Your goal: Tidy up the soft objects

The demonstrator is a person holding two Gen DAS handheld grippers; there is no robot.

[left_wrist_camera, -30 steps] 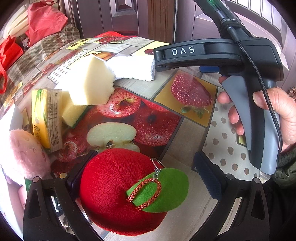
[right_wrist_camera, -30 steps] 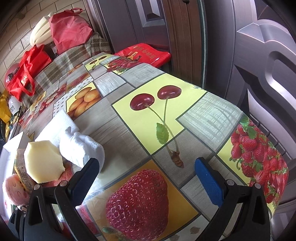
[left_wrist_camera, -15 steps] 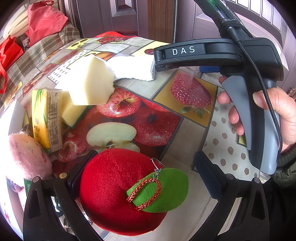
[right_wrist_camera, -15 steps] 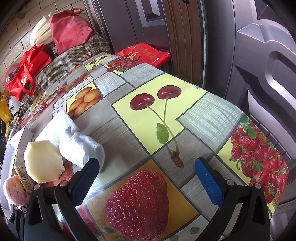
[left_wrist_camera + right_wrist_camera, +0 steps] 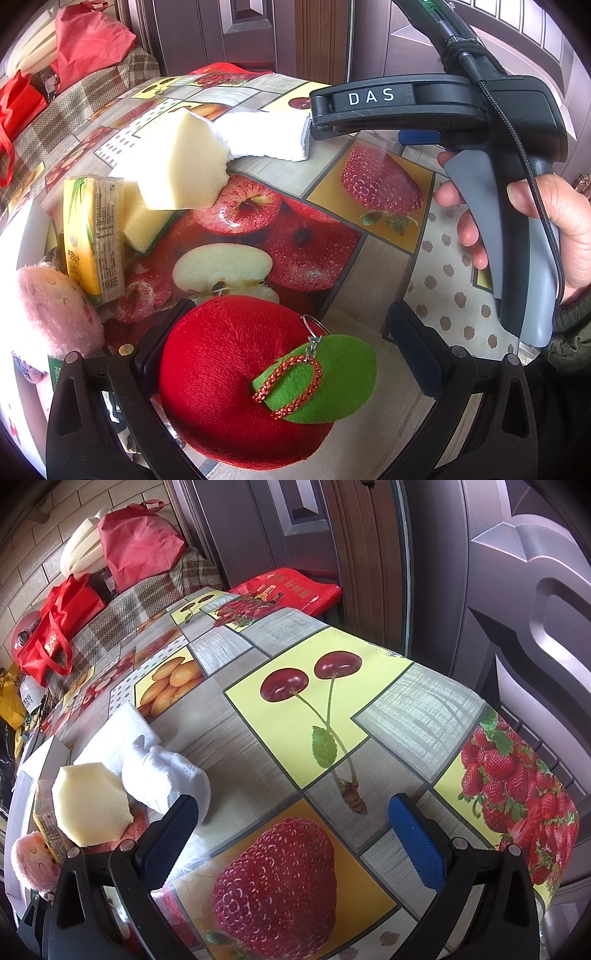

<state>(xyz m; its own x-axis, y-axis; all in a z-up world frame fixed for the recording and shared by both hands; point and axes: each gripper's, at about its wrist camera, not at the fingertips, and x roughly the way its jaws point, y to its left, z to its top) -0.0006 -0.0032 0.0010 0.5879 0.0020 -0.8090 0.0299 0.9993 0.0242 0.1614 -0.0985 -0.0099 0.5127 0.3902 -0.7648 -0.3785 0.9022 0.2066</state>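
A red plush apple [image 5: 236, 384] with a green felt leaf lies between the open fingers of my left gripper [image 5: 291, 343], against the left finger and apart from the right one. Beyond it on the fruit-print tablecloth [image 5: 317, 258] lie a pale yellow sponge [image 5: 184, 162], a white folded cloth [image 5: 266, 134], a yellow-green scrub sponge [image 5: 142, 221], a yellow tissue pack [image 5: 92, 236] and a pink plush toy [image 5: 51, 314]. My right gripper [image 5: 299, 830] is open and empty over the strawberry print; the white cloth [image 5: 162, 779] and pale sponge [image 5: 88, 805] lie to its left.
The right gripper's body and hand [image 5: 517, 206] hover at the right of the left wrist view. A white box [image 5: 40, 757] stands at the table's left. Red bags [image 5: 55, 627] sit on a plaid seat beyond the table. A door [image 5: 480, 590] is close behind.
The pink plush toy and the things at the left have shifted slightly in the left wrist view. The grippers and the red apple have barely moved.
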